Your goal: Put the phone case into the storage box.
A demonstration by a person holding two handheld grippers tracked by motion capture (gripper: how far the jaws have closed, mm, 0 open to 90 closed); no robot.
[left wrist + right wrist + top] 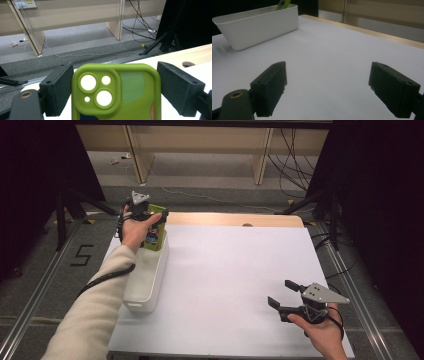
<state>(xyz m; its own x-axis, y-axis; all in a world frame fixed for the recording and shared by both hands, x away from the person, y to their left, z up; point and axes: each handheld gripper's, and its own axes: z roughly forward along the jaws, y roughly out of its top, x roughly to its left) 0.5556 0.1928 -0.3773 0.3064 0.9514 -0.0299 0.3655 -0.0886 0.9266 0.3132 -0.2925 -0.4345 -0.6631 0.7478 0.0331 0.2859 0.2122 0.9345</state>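
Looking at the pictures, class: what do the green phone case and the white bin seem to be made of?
Green phone case: probably soft silicone or rubbery plastic, matte, with rounded moulded edges and camera holes.
White bin: likely hard moulded plastic, smooth with a faint sheen, thin even walls.

Lower part of green phone case [116, 92] below frame edge, behind bin wall [150, 280]

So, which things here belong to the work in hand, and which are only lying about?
In the job:
- green phone case, held in the left tool
- white bin, under the case
- right tool, open above the table

Lying about:
- cables on the floor
- black stand legs
- wooden shelf supports
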